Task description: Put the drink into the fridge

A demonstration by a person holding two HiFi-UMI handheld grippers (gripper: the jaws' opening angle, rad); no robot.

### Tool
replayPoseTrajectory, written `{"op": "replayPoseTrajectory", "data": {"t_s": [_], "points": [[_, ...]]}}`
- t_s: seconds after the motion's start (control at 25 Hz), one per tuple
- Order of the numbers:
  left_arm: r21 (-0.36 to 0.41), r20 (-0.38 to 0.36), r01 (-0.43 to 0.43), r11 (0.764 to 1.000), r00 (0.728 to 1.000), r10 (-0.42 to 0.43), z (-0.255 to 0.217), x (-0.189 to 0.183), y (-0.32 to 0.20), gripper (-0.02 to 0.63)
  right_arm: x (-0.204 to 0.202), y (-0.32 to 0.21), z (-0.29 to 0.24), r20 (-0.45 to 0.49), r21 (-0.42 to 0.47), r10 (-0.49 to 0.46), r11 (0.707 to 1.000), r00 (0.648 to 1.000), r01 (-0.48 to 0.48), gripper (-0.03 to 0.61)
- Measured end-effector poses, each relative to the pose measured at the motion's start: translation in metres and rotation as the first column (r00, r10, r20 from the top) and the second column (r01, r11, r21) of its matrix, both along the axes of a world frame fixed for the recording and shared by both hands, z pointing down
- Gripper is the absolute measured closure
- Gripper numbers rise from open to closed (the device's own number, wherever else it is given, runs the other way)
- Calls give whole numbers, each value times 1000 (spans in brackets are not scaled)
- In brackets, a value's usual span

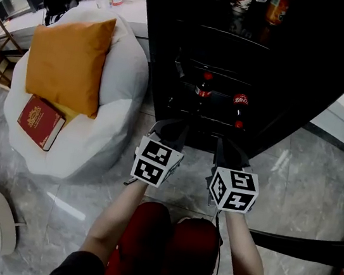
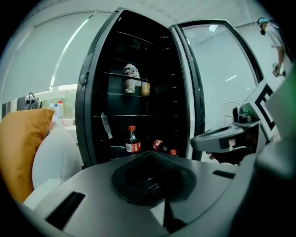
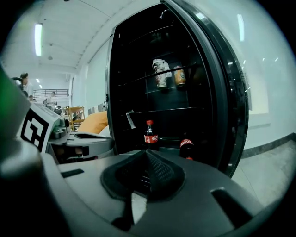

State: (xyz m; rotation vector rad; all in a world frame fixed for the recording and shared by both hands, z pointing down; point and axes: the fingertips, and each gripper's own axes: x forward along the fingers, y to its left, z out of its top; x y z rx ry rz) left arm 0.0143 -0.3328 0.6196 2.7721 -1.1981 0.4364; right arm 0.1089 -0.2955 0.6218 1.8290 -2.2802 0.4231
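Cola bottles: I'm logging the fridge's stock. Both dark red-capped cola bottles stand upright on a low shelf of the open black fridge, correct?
No. Only the left dark red-capped cola bottle stands upright; the right one lies on its side. Both are on a low shelf of the open black fridge, as the right gripper view shows.

Standing bottle (image 1: 204, 87) sitting left of lying bottle (image 1: 241, 104) inside fridge (image 1: 168, 37), cans (image 1: 276, 8) resting above — beanbag (image 1: 120, 87) lying left of fridge, bearing cushion (image 1: 68, 60).

Head view steeply down on fridge (image 1: 167, 43); both gripper views low, near, facing same fridge.
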Motion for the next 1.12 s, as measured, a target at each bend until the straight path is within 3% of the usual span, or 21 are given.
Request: {"op": "replayPoseTrajectory", "data": {"t_s": [0.24, 0.44, 1.12], "points": [[8, -35, 0, 1000, 999, 0, -14, -15, 27, 603, -5, 18, -20, -6, 48, -14, 999, 1000, 15, 563], [36, -20, 1, 999, 1000, 0, -21, -28, 39, 603, -11, 32, -32, -1, 81, -22, 996, 1000, 22, 562], [3, -118, 26, 1000, 993, -25, -35, -56, 71, 603, -27, 69, -52, 9, 138, -29, 990, 1000, 28, 563]]}}
